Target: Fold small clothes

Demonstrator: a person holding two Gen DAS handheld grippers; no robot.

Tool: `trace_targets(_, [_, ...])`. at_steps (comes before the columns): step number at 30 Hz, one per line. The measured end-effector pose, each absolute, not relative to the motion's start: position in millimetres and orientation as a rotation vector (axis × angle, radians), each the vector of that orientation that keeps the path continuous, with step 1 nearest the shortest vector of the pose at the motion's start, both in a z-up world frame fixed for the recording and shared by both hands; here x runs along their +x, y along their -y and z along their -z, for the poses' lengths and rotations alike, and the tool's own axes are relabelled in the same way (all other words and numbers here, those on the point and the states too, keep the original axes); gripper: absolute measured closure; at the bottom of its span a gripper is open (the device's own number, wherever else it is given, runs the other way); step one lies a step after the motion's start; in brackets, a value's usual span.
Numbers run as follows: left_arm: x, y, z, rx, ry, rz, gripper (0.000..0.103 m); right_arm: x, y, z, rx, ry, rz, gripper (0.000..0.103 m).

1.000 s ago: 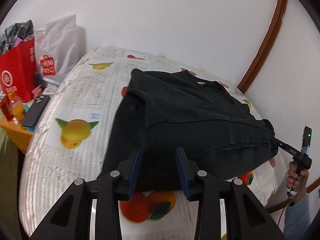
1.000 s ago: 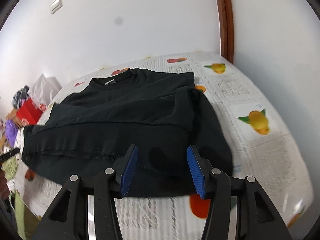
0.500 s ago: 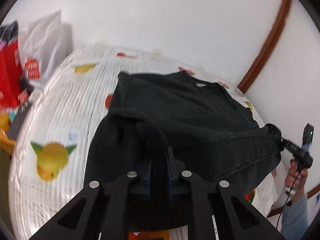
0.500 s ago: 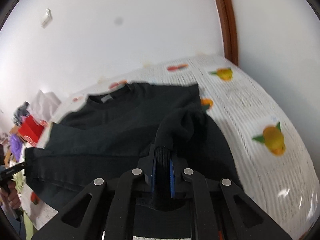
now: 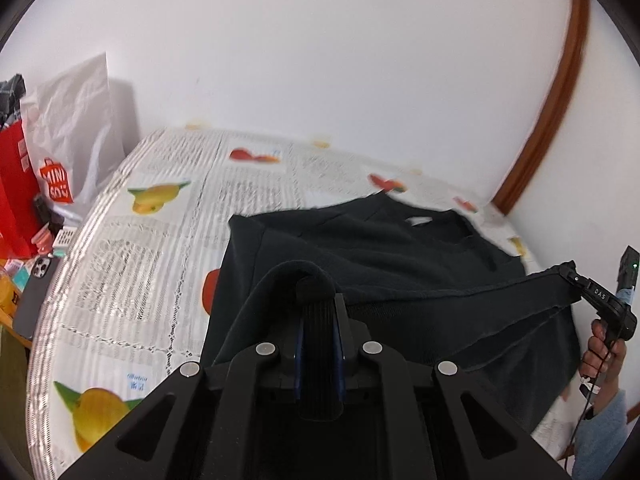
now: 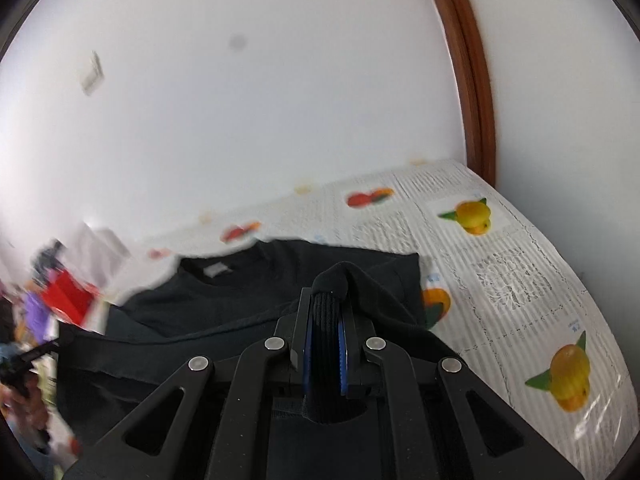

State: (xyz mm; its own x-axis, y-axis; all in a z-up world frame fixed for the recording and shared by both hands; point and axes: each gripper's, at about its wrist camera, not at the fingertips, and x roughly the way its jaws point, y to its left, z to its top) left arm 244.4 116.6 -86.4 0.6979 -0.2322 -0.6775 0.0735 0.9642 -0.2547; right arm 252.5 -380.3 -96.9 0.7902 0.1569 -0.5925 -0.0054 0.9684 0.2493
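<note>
We see a surface with fruit-printed newspaper-pattern cloth (image 5: pixel 168 248) by white walls. The black cotton sweatshirt (image 5: pixel 392 252) lies there; left gripper (image 5: pixel 318 320) and right gripper (image 6: pixel 325 320) fingers are clamped on its hem. Left clutter is blurred.

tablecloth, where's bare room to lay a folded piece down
Free: the fruit-print tablecloth left of the black sweatshirt, up to the wall, and the strip right of it toward the wooden door frame. Crowded: the side stand with the phone and red bag; the middle holds the sweatshirt.
</note>
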Motion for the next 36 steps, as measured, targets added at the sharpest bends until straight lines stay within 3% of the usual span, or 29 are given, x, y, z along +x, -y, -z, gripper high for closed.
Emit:
trace_targets(8, [267.1, -121.7, 115.8, -0.244, -0.885, 0.157, 0.087, 282.0, 367.1, 143.0, 0.154, -0.813, 0.002, 0.092])
trace_targets(12, [262.4, -122.0, 110.4, -0.24, -0.9, 0.176, 0.083, 272.1, 365.5, 133.1, 0.122, -0.841, 0.014, 0.08])
trace_targets(17, [238.3, -120.2, 101.8, -0.227, -0.89, 0.232, 0.068, 229.1, 356.0, 99.1, 0.062, -0.783, -0.01, 0.065])
trace_targets(27, [193.4, -92.8, 100.8, -0.182, -0.93, 0.375, 0.067, 202.1, 313.7, 133.4, 0.022, -0.918, -0.165, 0.065])
trace_targets(36, [232.7, -60.2, 112.3, -0.066, -0.926, 0.27, 0.062, 241.5, 298.0, 154.4, -0.033, -0.932, -0.052, 0.065])
